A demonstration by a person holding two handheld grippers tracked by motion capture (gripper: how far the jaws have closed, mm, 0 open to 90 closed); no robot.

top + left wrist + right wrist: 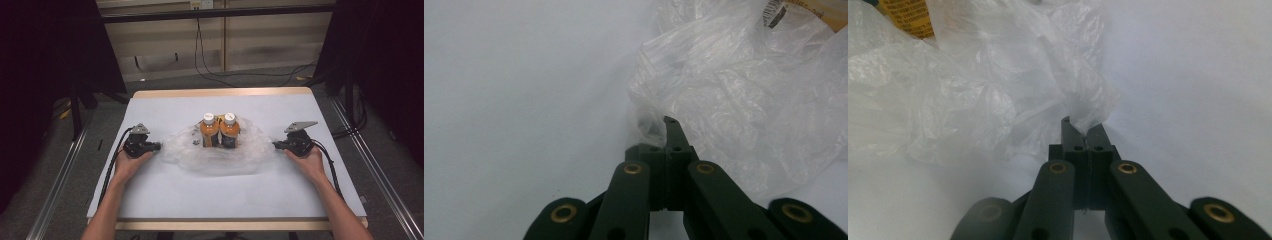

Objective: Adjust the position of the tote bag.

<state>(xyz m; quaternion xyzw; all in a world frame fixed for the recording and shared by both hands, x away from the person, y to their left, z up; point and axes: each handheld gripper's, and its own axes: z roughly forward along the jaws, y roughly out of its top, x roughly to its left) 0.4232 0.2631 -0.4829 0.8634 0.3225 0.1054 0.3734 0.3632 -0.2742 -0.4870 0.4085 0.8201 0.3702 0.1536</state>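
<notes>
Two orange bottles (pixel 220 131) with white caps stand upright side by side, touching, in the middle of a crumpled clear plastic bag (pixel 250 150) that lies spread on the pale table (pixel 200 195). The bag reaches out to both sides, and each of its outer ends meets a gripper.

At the left edge of the bag, the left gripper (pixel 158 146) lies low over the table, pointing inward toward the bottles. In the left gripper view its jaws are pressed together, with a fold of the plastic bag (pixel 649 127) pinched at their tips; the film bunches up just beside them and a bottle label shows through the plastic in the top right corner.

At the right edge, the right gripper (pixel 276 144) mirrors it, pointing inward. In the right gripper view its jaws are likewise closed, and a twisted corner of the plastic bag (pixel 1088 117) is caught between the tips, with a yellow label visible through the film at the top left.

Both hands grip the tools from behind, forearms entering from the near edge of the table, well apart from each other.
</notes>
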